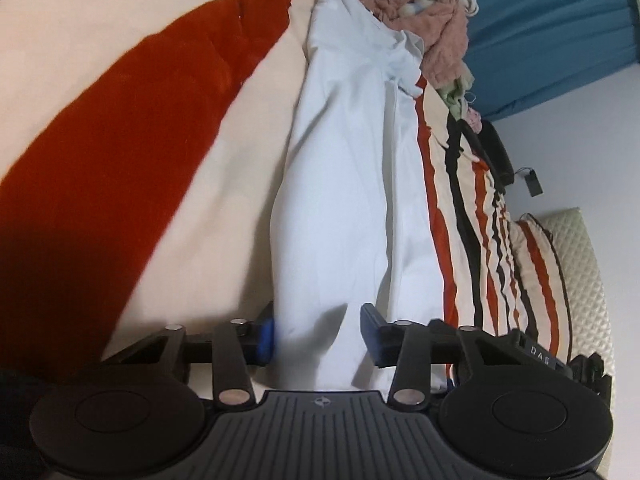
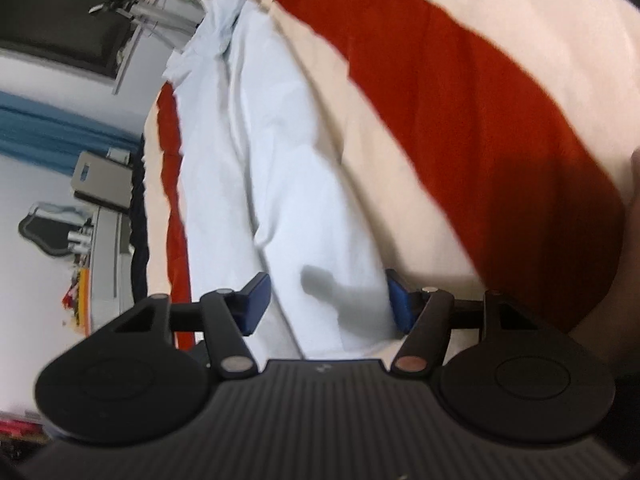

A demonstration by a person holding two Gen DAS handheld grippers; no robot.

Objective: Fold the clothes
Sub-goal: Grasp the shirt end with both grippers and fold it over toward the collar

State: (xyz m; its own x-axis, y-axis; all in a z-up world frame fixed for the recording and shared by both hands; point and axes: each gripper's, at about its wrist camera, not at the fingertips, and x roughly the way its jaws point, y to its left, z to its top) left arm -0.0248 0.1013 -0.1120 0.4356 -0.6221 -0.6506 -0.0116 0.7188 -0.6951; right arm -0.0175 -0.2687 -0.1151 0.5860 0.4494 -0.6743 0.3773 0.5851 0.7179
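Jaws of both grippers spread, white garment [image 1: 340, 200] lying between.

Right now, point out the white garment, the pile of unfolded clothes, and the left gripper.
white garment [image 1: 344, 184]: left wrist view, middle of its long folded body.
pile of unfolded clothes [image 1: 436, 36]: left wrist view, on the pink knitted piece.
left gripper [image 1: 318, 332]: left wrist view, midway between the blue fingertips, white cloth between them.

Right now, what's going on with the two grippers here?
A person is folding a white garment laid lengthwise on a red-and-cream striped bed cover. The left gripper and the right gripper each have an end of the cloth between their blue pads, jaws apart. A heap of unfolded clothes waits beyond.
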